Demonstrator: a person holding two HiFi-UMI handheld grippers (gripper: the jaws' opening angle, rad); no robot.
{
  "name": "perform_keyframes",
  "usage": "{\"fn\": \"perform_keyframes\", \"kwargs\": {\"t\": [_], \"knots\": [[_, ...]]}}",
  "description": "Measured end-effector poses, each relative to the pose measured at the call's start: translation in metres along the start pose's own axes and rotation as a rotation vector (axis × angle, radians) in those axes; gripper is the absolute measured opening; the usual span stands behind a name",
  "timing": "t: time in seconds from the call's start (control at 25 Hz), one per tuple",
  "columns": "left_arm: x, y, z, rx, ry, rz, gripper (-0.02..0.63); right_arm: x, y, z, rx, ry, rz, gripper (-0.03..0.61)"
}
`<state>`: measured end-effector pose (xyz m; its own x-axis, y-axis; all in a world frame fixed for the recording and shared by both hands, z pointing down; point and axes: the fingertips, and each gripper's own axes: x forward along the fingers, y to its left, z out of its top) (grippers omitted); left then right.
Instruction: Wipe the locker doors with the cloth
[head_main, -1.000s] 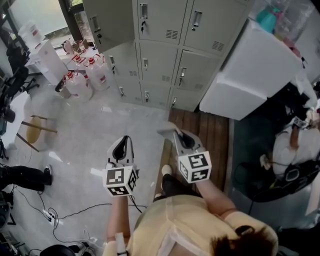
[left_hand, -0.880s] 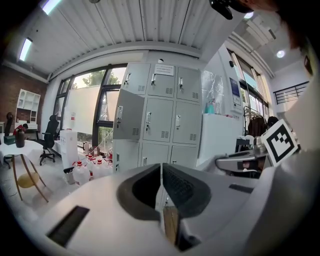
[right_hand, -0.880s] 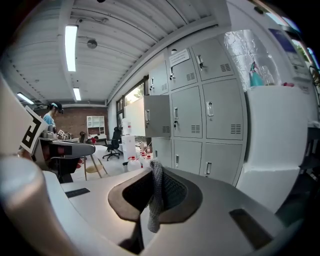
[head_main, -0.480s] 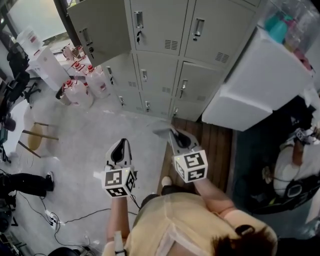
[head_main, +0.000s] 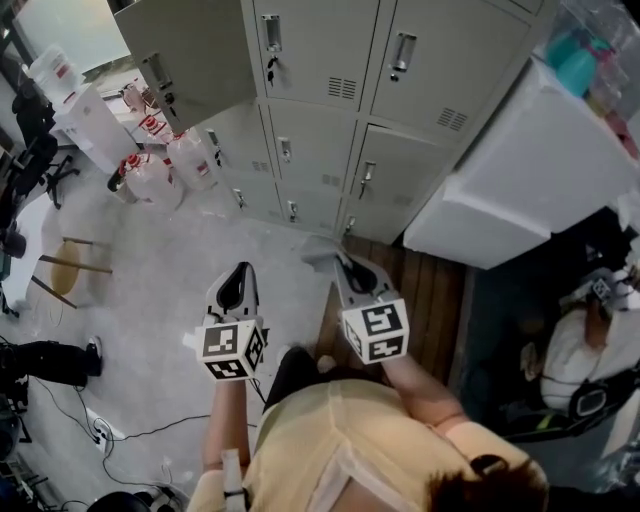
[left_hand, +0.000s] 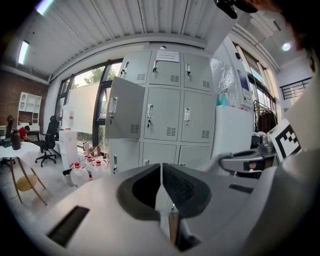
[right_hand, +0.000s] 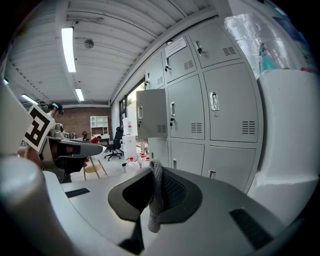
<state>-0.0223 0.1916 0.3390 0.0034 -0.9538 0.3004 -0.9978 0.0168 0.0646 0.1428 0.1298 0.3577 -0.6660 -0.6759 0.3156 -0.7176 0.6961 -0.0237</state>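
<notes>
A bank of grey locker doors (head_main: 330, 60) (left_hand: 167, 107) (right_hand: 200, 110) stands ahead, with one upper door (head_main: 185, 55) swung open at the left. My right gripper (head_main: 335, 262) (right_hand: 156, 187) is shut on a grey cloth (right_hand: 155, 197), whose edge (head_main: 316, 252) sticks out past the jaws. It points at the lower lockers from some distance. My left gripper (head_main: 237, 285) (left_hand: 161, 180) is shut with nothing between its pads, held to the left of the right one over the floor.
Several plastic jugs (head_main: 165, 165) stand on the floor by the open door. A white box-shaped unit (head_main: 520, 170) stands right of the lockers. A wooden stool (head_main: 65, 265) is at the left, cables (head_main: 150, 425) lie on the floor, and a wood-plank strip (head_main: 425, 290) lies before the lockers.
The view has shifted toward the lockers, which now look larger. Both grippers keep their state and relative position, the right still holding the cloth.
</notes>
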Motion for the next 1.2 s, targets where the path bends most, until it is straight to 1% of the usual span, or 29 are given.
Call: {"fn": "perform_keyframes", "kwargs": {"t": [0.24,0.48,0.68,0.84,1.0,1.2], "knots": [[0.036,0.002,-0.001,-0.004,0.008,-0.013,0.014,0.013,-0.016,0.002,-0.002,-0.015,-0.004,0.018],[0.075,0.006,0.001,0.022,0.001,-0.04,0.014,0.037,-0.033,-0.005,0.006,-0.018,-0.033,0.018],[0.116,0.015,-0.002,0.049,0.01,-0.084,0.014,0.068,-0.043,-0.003,0.008,-0.022,-0.053,0.018],[0.152,0.036,0.005,0.071,0.004,-0.13,0.014,0.106,-0.048,0.006,0.006,-0.031,-0.077,0.018],[0.19,0.061,0.012,0.085,0.008,-0.179,0.014,0.152,-0.047,0.018,0.004,-0.006,-0.082,0.018],[0.231,0.085,0.027,0.115,-0.007,-0.24,0.014,0.208,-0.051,0.037,-0.017,-0.044,-0.115,0.018]]}}
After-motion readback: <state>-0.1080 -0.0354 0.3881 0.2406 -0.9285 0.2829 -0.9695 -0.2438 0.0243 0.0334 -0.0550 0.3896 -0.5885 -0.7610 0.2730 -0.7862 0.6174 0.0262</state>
